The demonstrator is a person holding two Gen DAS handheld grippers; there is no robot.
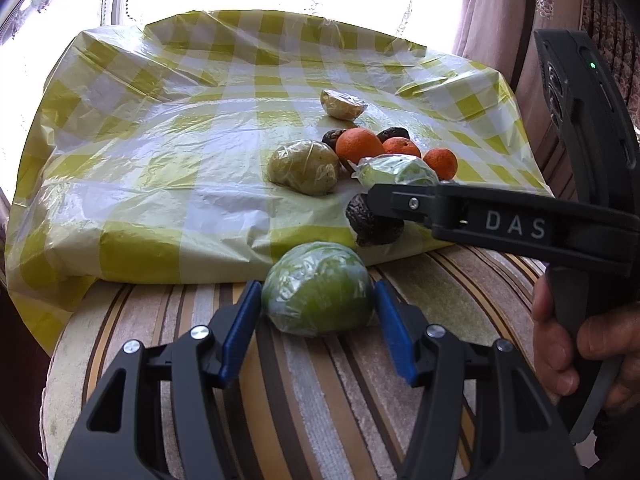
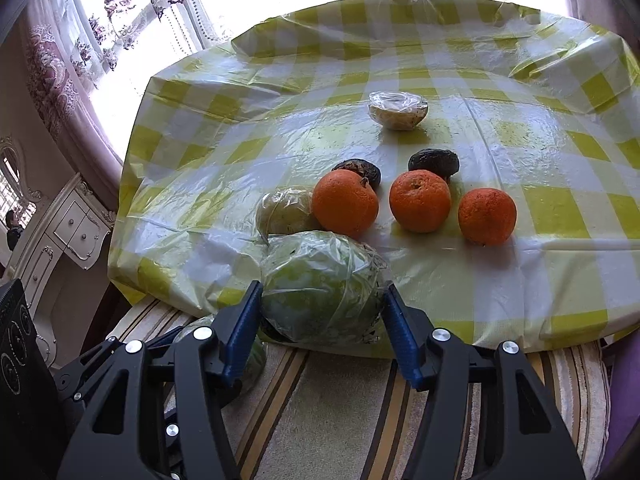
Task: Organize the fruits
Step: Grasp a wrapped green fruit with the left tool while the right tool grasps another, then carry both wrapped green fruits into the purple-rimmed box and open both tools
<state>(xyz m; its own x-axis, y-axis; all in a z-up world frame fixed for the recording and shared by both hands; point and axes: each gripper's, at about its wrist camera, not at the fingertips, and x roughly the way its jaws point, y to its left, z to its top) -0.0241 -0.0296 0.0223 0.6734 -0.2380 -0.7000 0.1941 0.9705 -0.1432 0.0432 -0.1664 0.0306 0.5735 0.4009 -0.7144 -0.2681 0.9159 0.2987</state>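
My left gripper is shut on a plastic-wrapped green fruit, held over the striped cushion at the cloth's front edge. My right gripper is shut on a second wrapped green fruit; it also shows in the left wrist view. Three oranges lie on the yellow checked cloth. Dark wrinkled fruits lie behind them. A wrapped yellowish fruit lies left of the oranges. A wrapped half fruit lies farther back.
Another dark wrinkled fruit lies near the cloth's front edge under the right gripper's finger. Curtains and a bright window are behind the table. A white cabinet stands at the left. A hand holds the right gripper's handle.
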